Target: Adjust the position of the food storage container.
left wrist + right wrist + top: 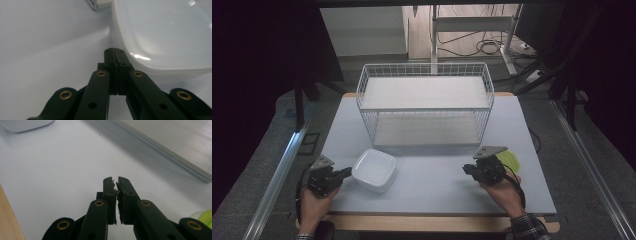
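High view: left gripper (346,173) beside dish (374,169)

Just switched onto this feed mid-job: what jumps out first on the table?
A white wire rack with two shelves stands at the table's far middle. In front of it, left of centre, sits a white square dish, with the shut left gripper right beside its edge. The right gripper, also shut, rests at the near right, next to a yellow-green item.
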Tool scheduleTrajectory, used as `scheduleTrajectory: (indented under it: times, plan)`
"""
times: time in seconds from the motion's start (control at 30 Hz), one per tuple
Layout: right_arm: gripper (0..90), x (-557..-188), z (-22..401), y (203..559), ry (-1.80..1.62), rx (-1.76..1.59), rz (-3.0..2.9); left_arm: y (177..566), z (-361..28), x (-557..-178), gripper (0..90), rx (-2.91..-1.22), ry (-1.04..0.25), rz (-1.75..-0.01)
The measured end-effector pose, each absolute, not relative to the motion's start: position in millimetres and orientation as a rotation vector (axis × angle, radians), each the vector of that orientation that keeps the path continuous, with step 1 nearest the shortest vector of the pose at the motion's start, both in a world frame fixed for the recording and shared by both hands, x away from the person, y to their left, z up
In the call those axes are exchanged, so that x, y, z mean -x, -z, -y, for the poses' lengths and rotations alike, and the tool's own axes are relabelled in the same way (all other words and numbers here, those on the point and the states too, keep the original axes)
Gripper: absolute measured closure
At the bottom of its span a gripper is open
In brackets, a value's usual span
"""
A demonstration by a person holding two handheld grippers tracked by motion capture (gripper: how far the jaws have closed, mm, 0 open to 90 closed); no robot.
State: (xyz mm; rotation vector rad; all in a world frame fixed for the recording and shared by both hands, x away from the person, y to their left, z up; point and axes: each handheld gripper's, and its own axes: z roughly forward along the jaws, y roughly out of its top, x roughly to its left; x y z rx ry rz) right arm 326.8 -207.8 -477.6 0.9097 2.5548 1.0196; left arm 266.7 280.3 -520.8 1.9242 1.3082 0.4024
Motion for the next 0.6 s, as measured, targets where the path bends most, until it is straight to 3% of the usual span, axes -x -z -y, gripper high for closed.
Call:
scheduleTrajectory:
  times: [0.6]
  plan:
    - [82.8, -317, 190, 484, -1.057, -0.895, -2.629, 521, -210, -276, 89.6, -2.028, -0.283, -1.175]
